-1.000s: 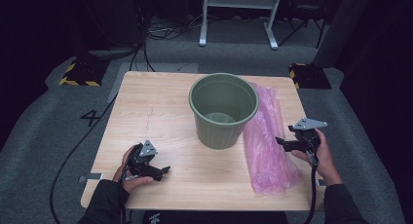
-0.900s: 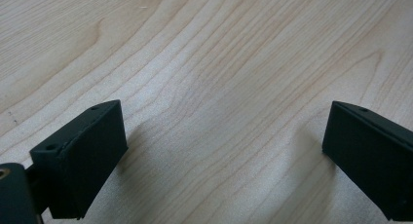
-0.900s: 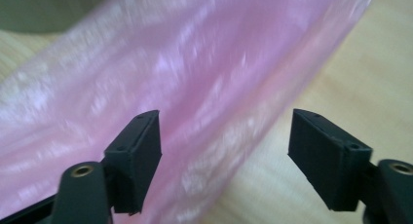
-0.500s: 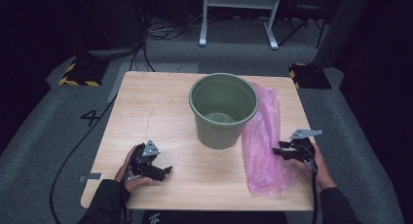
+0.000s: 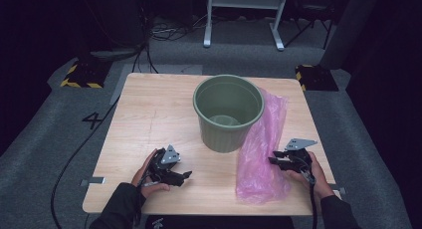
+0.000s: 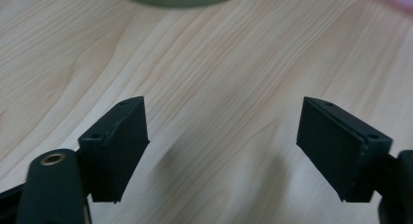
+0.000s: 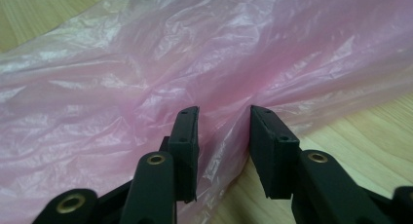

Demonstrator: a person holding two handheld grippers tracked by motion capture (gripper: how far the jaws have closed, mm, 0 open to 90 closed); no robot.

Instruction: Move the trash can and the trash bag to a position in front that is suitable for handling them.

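Pink plastic bag (image 5: pixel 261 154) lies on wooden table (image 5: pixel 149 114) just right of green bucket (image 5: pixel 228 112); floor marking reads "4". Left gripper (image 6: pixel 221 136): jaws closing, wide, nothing between. Right gripper (image 7: pixel 223 141): jaws closing around a bag fold, gap remains.

This looks like a recording studio or robotics lab rather than a home: a lone wooden table (image 5: pixel 149 114) stands on grey carpet (image 5: pixel 64 139) in a darkened room with black surrounds. Black cables (image 5: pixel 164 32) trail over the floor, yellow-and-black hazard-striped blocks (image 5: pixel 79 74) sit at the table's far corners, a white metal stand (image 5: pixel 244 15) rises behind, and a "4" (image 5: pixel 94 120) marks the carpet.
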